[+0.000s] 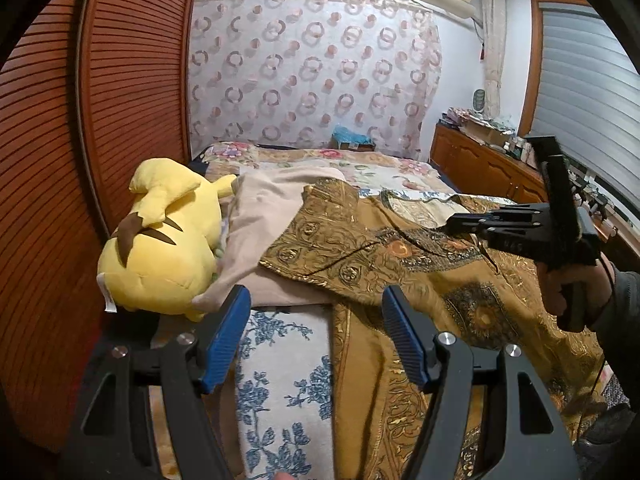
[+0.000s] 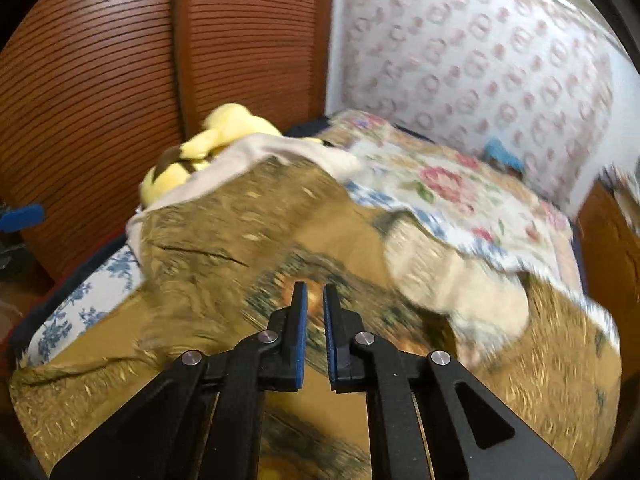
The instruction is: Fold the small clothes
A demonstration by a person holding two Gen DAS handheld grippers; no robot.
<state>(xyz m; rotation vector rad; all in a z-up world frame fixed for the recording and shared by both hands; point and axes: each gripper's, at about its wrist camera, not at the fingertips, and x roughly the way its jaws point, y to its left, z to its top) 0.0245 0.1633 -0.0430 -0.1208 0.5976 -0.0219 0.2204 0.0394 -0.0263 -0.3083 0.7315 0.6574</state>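
A gold-brown patterned garment (image 1: 400,264) lies spread on the bed, one sleeve over a beige cloth (image 1: 264,216). My left gripper (image 1: 316,304) is open and empty, low over the bed's near edge beside the garment's left side. My right gripper (image 1: 452,222) shows from the side above the garment, held by a hand. In the blurred right wrist view the garment (image 2: 224,248) fills the frame and my right gripper (image 2: 315,292) hovers over it with jaws nearly closed, a narrow gap between the blue pads, nothing between them.
A yellow plush toy (image 1: 160,240) lies at the bed's left edge against a slatted wooden wardrobe (image 1: 100,120). The bed has a blue-flowered sheet (image 1: 284,380) and a floral quilt (image 1: 360,168). A wooden cabinet (image 1: 480,168) with clutter stands at the right.
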